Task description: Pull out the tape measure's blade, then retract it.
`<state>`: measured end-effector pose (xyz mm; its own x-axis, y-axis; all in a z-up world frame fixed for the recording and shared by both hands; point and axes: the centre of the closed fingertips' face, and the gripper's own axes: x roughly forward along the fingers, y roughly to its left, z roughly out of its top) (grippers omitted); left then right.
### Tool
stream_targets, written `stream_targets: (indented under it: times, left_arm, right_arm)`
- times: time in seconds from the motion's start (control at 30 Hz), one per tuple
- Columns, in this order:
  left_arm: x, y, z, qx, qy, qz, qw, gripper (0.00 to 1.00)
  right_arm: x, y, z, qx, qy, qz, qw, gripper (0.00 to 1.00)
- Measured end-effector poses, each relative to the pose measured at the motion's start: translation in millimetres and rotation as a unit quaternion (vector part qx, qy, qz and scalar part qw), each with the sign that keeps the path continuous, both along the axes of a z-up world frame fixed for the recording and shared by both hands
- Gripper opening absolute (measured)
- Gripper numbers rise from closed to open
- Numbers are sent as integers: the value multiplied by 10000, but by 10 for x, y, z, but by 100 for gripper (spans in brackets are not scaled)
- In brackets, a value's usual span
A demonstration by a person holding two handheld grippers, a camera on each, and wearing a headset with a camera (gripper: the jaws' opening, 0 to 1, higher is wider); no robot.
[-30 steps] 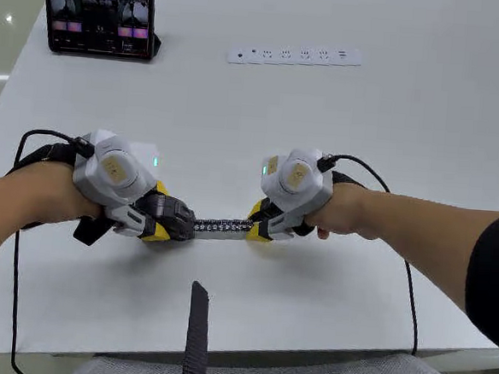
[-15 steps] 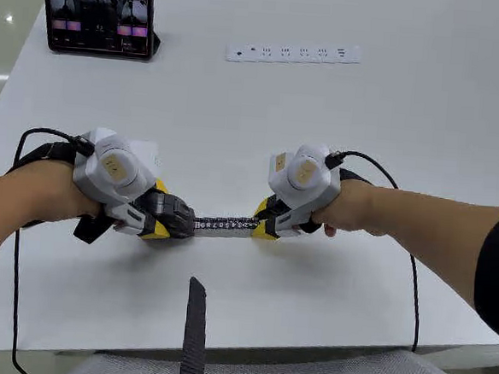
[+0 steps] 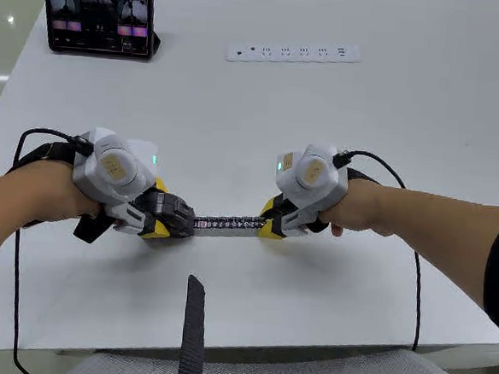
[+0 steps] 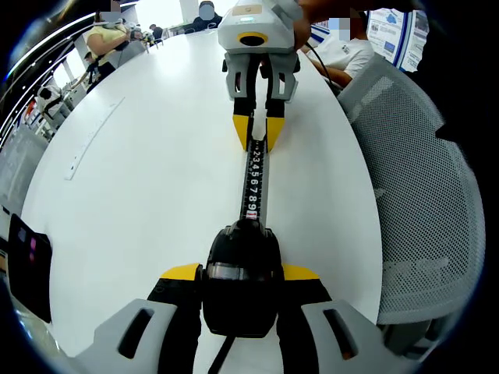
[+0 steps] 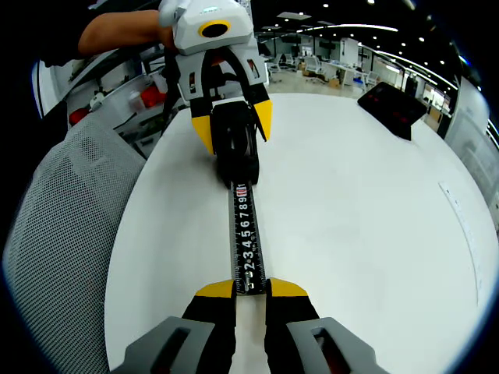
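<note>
Low over the front of the white tabletop (image 3: 238, 109), clamping the black, boxy, rubber-clad tape measure case (image 5: 234, 144) between the narrowed yellow-tipped jaws of the left gripper (image 4: 242, 274). Pinching the tip of the thin steel blade with black numerals (image 5: 245, 234) in the right gripper (image 5: 251, 290), jaws nearly together. Has drawn further right than a second ago, away from the case, itself unmoved. Shows more blade as a result: numerals up to nine readable, red mark just at the case mouth. Means pull-out under way, probably only partly done; retraction not yet begun. Calls for a straight, level pull to avoid kinking.
</note>
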<state>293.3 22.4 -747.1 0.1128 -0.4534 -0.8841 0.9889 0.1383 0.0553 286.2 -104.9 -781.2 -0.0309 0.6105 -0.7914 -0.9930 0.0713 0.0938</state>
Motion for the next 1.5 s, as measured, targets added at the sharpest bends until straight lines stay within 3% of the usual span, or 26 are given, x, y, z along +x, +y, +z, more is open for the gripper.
stream_targets:
  times: [1.5]
  left_arm:
    - [15, -3, -16, -18, 0, 64, 10000, 33]
  right_arm:
    - [38, -272, -14, -117, 75, -74, 9999, 9]
